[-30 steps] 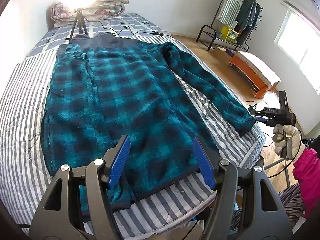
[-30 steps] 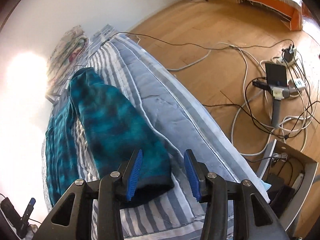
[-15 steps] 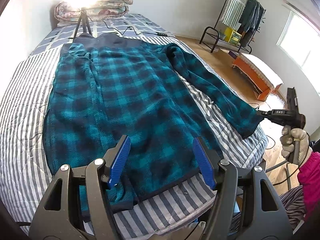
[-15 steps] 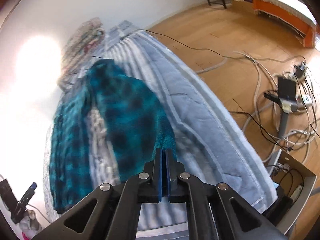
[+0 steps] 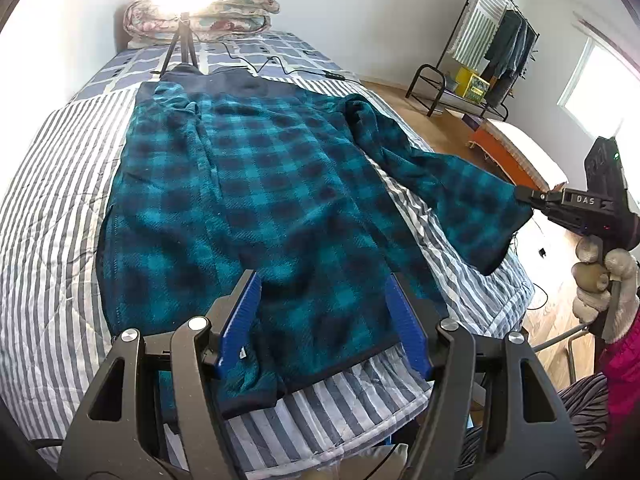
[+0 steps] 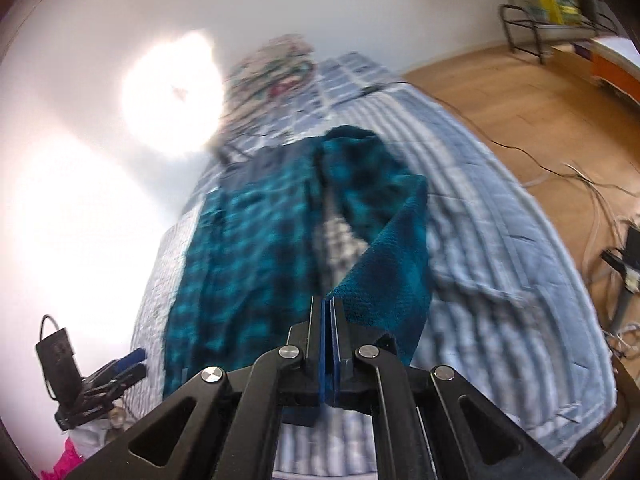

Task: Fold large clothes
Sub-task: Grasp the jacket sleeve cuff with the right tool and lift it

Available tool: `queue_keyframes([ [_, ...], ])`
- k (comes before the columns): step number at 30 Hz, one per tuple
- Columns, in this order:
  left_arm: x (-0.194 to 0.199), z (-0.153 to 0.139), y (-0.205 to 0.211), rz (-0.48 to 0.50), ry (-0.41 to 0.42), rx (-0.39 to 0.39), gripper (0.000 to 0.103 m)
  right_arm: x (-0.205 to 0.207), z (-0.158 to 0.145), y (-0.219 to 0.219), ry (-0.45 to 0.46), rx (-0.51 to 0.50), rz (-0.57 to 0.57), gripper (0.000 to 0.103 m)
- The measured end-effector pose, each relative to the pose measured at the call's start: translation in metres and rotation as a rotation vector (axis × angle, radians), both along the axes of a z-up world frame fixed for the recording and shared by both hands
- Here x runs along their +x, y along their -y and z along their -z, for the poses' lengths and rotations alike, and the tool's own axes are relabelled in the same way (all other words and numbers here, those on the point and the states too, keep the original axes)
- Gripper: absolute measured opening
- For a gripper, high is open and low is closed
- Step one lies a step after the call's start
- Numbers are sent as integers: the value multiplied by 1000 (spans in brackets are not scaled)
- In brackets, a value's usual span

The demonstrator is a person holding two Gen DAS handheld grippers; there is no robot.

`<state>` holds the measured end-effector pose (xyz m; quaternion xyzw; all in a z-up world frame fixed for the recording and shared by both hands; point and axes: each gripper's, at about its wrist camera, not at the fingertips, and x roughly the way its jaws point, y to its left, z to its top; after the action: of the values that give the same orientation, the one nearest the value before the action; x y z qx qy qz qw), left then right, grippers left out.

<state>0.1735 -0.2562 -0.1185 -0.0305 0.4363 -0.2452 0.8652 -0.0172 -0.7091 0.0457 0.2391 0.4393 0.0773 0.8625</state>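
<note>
The soft, floppy fleece jacket (image 5: pixel 248 208) lies flat across the striped bed (image 5: pixel 48 248), its sleeve cuff (image 6: pixel 384 280) pinched and lifted by the right gripper (image 6: pixel 329 344) near the bed's edge, while the left gripper (image 5: pixel 324 320) hangs open over the hem.

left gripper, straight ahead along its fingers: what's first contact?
Most likely the teal plaid jacket on the striped bed cover: the open left gripper frames its lower body, near the hem. Depth unclear.
</note>
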Motion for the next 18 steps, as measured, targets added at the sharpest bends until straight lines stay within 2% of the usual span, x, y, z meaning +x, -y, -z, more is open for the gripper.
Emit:
queue_keyframes([
  [6, -1, -3, -18, -57, -11, -51, 67, 19, 1, -68, -8, -12, -177, 0],
  [16, -6, 8, -39, -124, -60, -138, 67, 47, 59, -170, -156, -94, -453, 0],
  [18, -7, 13, -40, -130, -86, -161, 67, 50, 67, -175, -185, -84, -472, 5],
])
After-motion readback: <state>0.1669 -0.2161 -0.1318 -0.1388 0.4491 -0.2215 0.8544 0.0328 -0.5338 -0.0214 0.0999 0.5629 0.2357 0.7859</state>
